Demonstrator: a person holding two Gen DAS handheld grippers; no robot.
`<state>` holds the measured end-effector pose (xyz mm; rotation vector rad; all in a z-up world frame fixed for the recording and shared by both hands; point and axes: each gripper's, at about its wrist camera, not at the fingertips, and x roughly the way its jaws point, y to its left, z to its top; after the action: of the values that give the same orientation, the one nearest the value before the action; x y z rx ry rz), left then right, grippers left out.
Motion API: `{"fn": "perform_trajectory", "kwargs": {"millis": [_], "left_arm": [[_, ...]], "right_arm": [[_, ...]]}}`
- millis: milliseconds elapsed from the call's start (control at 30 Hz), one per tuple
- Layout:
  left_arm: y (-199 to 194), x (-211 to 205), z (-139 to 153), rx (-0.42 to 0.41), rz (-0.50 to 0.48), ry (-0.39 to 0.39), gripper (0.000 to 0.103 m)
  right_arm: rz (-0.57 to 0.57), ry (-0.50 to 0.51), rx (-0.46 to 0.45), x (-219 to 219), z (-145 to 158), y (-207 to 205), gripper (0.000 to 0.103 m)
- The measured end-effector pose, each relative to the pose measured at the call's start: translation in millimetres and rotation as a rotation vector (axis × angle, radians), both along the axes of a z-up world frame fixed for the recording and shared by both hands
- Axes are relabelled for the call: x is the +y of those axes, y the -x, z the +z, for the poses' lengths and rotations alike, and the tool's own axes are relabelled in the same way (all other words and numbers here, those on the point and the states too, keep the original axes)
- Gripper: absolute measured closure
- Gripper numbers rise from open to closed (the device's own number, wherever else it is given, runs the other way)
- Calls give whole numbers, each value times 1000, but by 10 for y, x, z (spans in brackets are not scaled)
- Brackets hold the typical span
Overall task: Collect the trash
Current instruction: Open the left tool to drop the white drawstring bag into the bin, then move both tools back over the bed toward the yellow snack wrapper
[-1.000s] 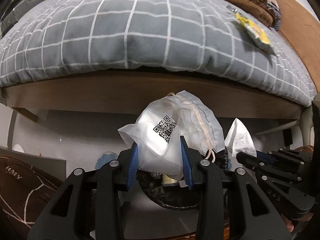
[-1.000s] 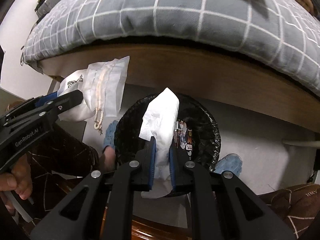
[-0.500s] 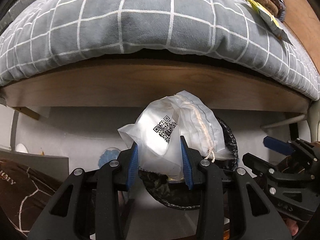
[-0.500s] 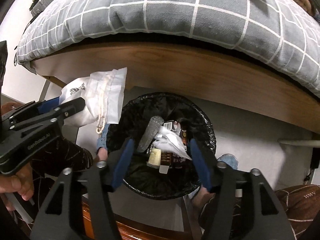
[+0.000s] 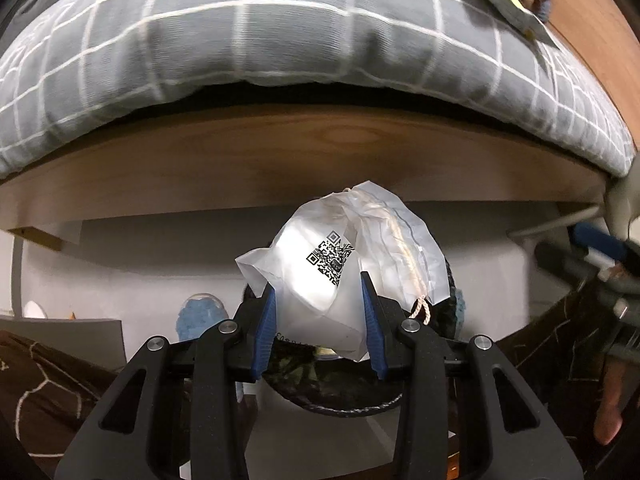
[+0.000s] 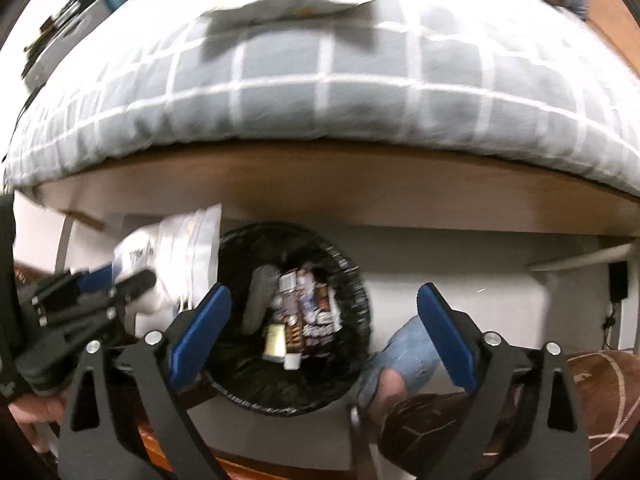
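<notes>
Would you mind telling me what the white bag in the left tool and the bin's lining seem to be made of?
White bag: apparently thin frosted plastic film, translucent and creased, with a printed QR code and twisted drawstring. Bin liner: seemingly glossy black plastic film, crinkled and shiny around the rim.

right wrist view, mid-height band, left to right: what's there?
left gripper → white drawstring bag → black-lined trash bin → blue slipper → brown patterned trouser leg.
</notes>
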<state>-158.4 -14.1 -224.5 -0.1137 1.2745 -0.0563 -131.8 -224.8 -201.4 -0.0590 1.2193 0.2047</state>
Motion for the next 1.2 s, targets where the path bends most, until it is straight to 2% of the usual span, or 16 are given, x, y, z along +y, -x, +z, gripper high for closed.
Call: {"fn": "perform_trajectory", "kwargs": {"millis": [267,633,700,767,800,867,1067,1200], "left_arm": [[-26,-210,-102,7,-53,-12,64],[-9,-466,-263,-3,-93,-50,57],[-17,-481,-264,-9,-91,-56,49],[-4,-473,-262,-19,-75,-56,34],[-1,-471,-259,-24,-69,-58,33],[-2,-444,-234,-35,-51,-61,24],[-13,-319,-27,-99,5,-67,8],[-75,-220,190,-145,29,-80,6]], "right_arm": [[-61,-14,-47,-248,130,-70,9],[-68,-1,-61,-239,128,-80,9],[-69,0,-62,-230,118,-75,9],[-70,4,-63,-224,115,-75,9],[-71,4,-63,-223,106,-73,9],[-72,3,-62,-220,99,-74,9],[-71,-8,-107,-186,254,-95,9],[-64,-25,-154,-121,448,-152,9]]}}
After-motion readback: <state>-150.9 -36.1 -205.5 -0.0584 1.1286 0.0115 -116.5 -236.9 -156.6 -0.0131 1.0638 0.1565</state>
